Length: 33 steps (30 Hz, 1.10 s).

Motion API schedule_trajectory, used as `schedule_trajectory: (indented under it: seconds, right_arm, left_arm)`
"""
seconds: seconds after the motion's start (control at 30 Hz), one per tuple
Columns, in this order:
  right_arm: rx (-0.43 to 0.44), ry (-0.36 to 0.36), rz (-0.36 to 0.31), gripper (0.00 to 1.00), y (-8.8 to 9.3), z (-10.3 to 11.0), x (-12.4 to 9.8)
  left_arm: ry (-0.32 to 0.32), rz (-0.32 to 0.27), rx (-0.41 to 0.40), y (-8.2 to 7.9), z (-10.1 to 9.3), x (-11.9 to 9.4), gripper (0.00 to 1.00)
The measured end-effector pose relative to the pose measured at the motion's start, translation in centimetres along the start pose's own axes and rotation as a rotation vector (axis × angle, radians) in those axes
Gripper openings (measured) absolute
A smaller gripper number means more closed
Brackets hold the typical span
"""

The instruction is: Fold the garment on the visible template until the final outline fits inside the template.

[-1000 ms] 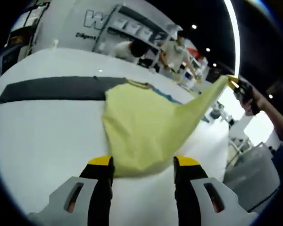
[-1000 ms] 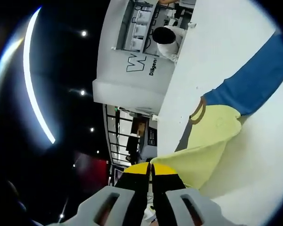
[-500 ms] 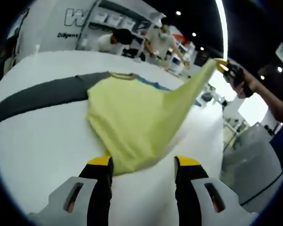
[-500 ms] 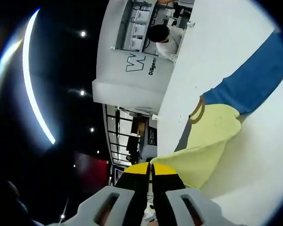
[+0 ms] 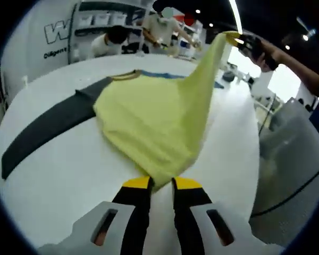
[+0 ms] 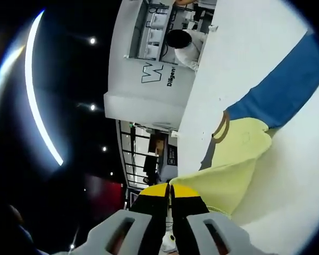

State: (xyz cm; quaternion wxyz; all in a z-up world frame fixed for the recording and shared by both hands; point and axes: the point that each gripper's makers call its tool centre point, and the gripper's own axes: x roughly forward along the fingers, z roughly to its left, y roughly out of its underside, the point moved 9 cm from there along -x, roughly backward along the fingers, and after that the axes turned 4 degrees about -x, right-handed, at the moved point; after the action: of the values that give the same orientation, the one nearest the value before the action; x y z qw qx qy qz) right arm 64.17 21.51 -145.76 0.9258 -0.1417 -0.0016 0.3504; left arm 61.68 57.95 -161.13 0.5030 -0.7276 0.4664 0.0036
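A yellow garment (image 5: 154, 117) with a brown collar (image 5: 125, 76) lies on the white table (image 5: 58, 186). A dark grey band (image 5: 48, 133) runs left from the collar and a blue band (image 5: 165, 75) runs right; both look like sleeves. My left gripper (image 5: 162, 185) is shut on the garment's near corner, low over the table. My right gripper (image 5: 235, 38) holds another corner lifted high at the far right, stretching the cloth into a peak. In the right gripper view, the right gripper (image 6: 170, 190) is shut on the yellow cloth (image 6: 228, 175), with the collar (image 6: 221, 127) and blue band (image 6: 282, 90) beyond.
The table's rounded edge (image 5: 258, 133) drops off at the right, with grey equipment (image 5: 292, 149) past it. A person's hand (image 5: 266, 50) holds the right gripper. People (image 5: 114, 40) stand by shelves behind the table's far edge, near a white wall with lettering (image 6: 159, 71).
My left gripper's jaws have come together on the garment's near corner. The left gripper view has swung, and the lifted corner now stands higher and steeper. The right gripper view is nearly unchanged.
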Motion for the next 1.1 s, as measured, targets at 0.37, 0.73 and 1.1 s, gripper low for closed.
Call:
schedule_trajectory:
  seconds: [0.37, 0.73, 1.1]
  right_arm:
    - [0.008, 0.0, 0.003, 0.0, 0.0, -0.3, -0.2]
    - [0.025, -0.005, -0.01, 0.0, -0.3, -0.7, -0.2]
    - [0.051, -0.011, -0.026, 0.0, -0.6, -1.2, -0.5]
  left_arm:
    - [0.011, 0.124, 0.147, 0.6, -0.9, 0.1, 0.0]
    - [-0.035, 0.267, 0.399, 0.6, 0.7, -1.1, 0.0]
    - [-0.032, 0.238, 0.495, -1.3, -0.8, -1.0, 0.0]
